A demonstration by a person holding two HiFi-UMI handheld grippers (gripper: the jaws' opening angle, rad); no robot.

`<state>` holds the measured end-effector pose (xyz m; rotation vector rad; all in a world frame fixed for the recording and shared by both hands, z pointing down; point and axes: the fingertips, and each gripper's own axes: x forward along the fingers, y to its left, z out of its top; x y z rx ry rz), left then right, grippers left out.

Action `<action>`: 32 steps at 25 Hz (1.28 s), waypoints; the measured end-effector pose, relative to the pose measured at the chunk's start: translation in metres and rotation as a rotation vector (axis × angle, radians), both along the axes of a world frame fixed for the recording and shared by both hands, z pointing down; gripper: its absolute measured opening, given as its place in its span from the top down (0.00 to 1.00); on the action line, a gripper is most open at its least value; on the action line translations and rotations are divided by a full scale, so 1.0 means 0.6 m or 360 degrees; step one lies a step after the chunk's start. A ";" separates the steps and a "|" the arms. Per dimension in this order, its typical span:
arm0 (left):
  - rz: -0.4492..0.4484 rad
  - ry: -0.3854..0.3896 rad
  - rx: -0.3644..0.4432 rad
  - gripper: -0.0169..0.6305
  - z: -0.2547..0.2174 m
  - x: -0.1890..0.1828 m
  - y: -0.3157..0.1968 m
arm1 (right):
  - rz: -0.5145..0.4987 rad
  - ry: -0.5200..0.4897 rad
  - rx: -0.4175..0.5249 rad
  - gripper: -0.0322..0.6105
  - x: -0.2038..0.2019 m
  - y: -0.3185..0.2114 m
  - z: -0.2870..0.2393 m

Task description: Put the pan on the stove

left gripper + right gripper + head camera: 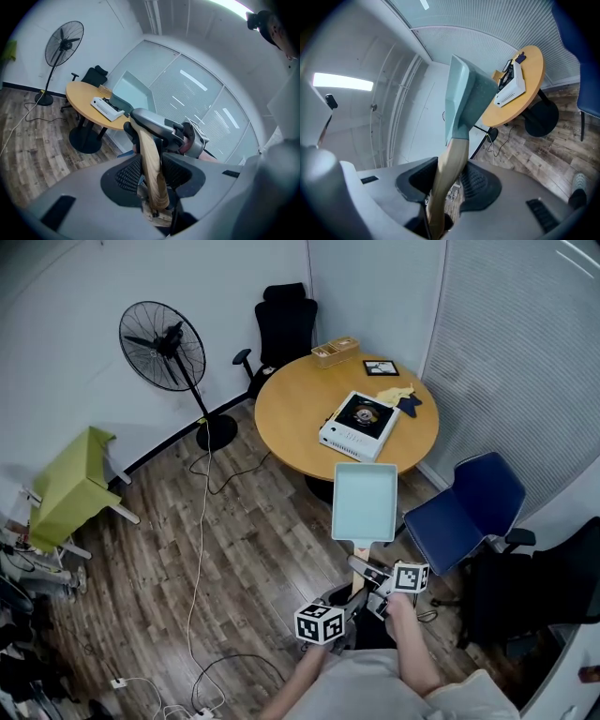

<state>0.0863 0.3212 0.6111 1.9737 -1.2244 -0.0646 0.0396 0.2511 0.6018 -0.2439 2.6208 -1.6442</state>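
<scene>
Square pale-teal pan (364,501) with wooden handle (149,154), held in air, short of round surface (291,418) bearing stove (359,425). Handle clamped in left claw (152,177) and right claw (447,183), pan body ahead of both.

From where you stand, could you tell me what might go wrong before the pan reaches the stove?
Both the left gripper and right gripper clamp only the wooden handle, so the pan hangs far out and could sag or twist.
The blue chair stands close beside the table; the pan might clip it.
A cable trails across the floor: a trip hazard.
</scene>
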 end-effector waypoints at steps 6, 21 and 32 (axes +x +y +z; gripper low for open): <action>-0.0025 0.0029 -0.0007 0.74 0.006 -0.014 -0.051 | -0.0061 -0.0060 0.0045 0.72 -0.024 -0.049 -0.007; -0.0009 -0.0039 -0.0087 0.73 0.015 -0.023 -0.259 | -0.0066 -0.0099 -0.0060 0.72 -0.029 -0.256 0.012; 0.0051 -0.0075 -0.0128 0.73 0.026 0.016 -0.401 | -0.0081 -0.0045 -0.0076 0.72 0.009 -0.397 0.028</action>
